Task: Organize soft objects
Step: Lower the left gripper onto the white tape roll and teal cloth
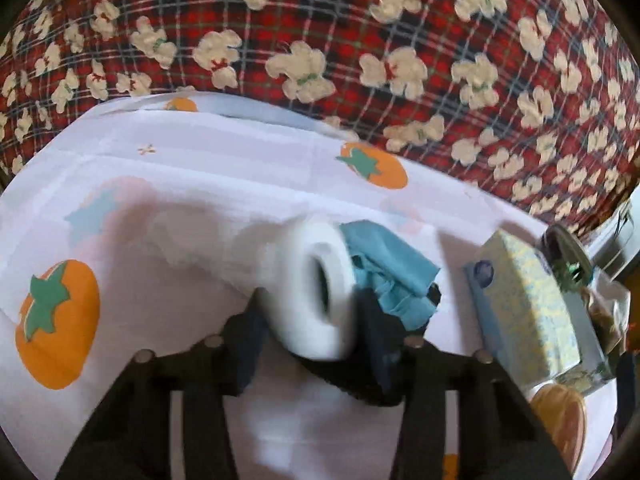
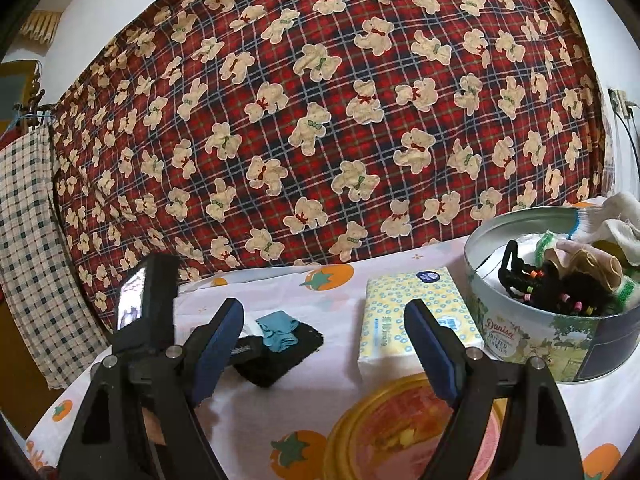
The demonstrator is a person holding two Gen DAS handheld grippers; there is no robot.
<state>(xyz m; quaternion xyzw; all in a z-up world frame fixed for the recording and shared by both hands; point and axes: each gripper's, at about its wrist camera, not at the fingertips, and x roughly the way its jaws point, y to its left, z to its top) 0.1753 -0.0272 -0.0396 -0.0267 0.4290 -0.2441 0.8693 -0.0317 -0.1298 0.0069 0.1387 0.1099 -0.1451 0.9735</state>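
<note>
My left gripper (image 1: 316,320) has its jaws drawn in on the white tape-like roll (image 1: 320,292) — the pads look pressed to its sides, though blur hides the exact contact. The roll sits on the persimmon-print tablecloth (image 1: 200,168), touching the teal cloth (image 1: 384,268) and the black cloth (image 2: 276,356) beneath it. I judge the grip needs to be firm and centred before I lift, so the roll does not drag the teal cloth along. Further right lies the tissue pack (image 2: 416,312), directly between the roll and the cookie tin (image 2: 552,344), which is already heaped with soft things — I would carry over it. My right gripper (image 2: 324,344) waits with jaws spread, holding nothing.
</note>
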